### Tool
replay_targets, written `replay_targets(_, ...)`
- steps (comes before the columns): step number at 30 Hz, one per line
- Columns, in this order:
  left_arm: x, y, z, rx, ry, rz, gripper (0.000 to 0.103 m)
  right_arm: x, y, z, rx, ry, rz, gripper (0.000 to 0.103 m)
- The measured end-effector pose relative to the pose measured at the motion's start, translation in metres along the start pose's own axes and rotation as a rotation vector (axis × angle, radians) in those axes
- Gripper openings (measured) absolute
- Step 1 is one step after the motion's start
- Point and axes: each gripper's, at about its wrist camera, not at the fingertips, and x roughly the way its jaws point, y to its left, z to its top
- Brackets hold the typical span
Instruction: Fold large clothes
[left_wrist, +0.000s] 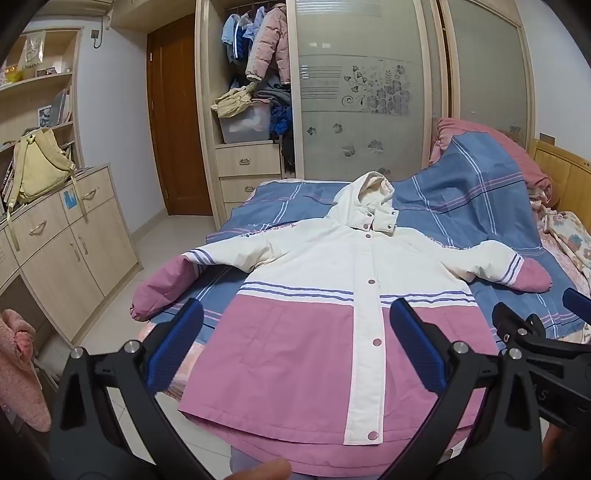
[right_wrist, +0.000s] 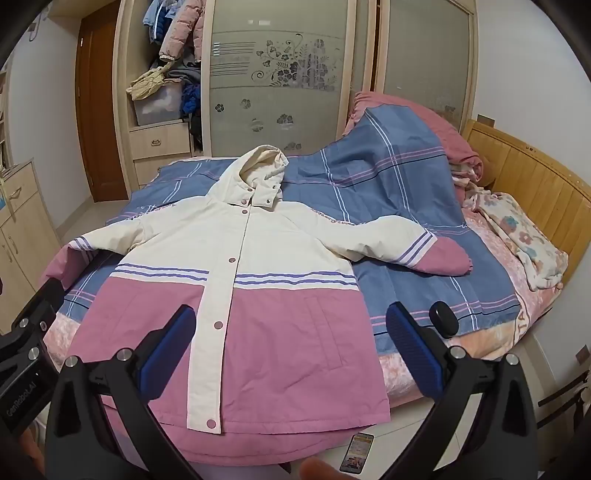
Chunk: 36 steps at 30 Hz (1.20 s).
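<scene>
The jacket is spread flat on the bed, front up and buttoned, with both sleeves stretched out and the hood pointing to the wardrobe. The padded fabric is thick and probably springy, so a fold could open again, and the left sleeve, which hangs past the bed edge, could be dragged down. The left gripper and the right gripper are held side by side above the hem, apart from the cloth, with the fingers spread wide and nothing between them.
</scene>
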Motion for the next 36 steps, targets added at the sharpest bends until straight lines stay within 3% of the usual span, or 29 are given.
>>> replay_targets(36,0.0,0.0,0.0,-0.002,0.01,-0.003,0.101,0.008,0.001,-0.007,0.0,0.008,0.008,0.102)
